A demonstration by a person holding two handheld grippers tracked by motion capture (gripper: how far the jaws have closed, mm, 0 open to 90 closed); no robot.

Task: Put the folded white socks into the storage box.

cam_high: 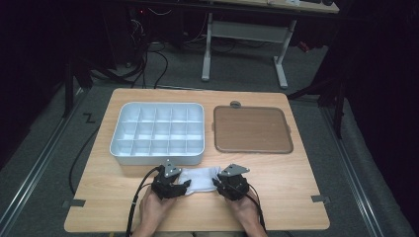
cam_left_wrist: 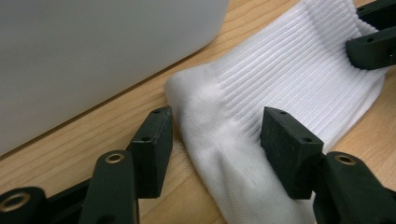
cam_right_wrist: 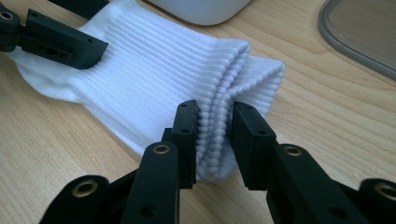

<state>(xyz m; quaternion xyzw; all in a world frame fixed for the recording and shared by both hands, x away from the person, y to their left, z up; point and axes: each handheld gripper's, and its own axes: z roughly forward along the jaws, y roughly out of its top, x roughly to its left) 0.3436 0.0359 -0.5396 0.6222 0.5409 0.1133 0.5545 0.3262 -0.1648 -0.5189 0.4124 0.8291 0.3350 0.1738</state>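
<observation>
From the high view, the white sock [cam_high: 200, 177] lies flat on the desk [cam_high: 296, 197] in the lower middle of the frame, just below the white compartment tray [cam_high: 157, 132], with the brown lid [cam_high: 252, 129] up and to the right of it. Its long axis runs left to right across the picture, between my left gripper [cam_high: 187, 184] and my right gripper [cam_high: 216, 181], one at each end.

In the left gripper view, my jaws stand apart over the smooth foot end of the sock [cam_left_wrist: 280, 88]; one pad rests on the fabric, the other sits at its edge on the wood, so nothing is pinched here. The knit dents and rumples under the pad. I judge it light, limp and not fragile; it will sag and stretch wherever it is unsupported. The ribbed part runs off toward the upper right, where the other gripper's jaws [cam_left_wrist: 373, 42] reach in.

In the right gripper view, my jaws clamp the folded ribbed cuff [cam_right_wrist: 215, 130], its layers bunched up between the pads. This end, the open cuff, points toward me at the lower middle; the foot points to the upper left. The thick ribbing is, I think, the best hold: several layers, grippy, unlikely to slip. A second hold at the foot end would keep it from drooping.
</observation>
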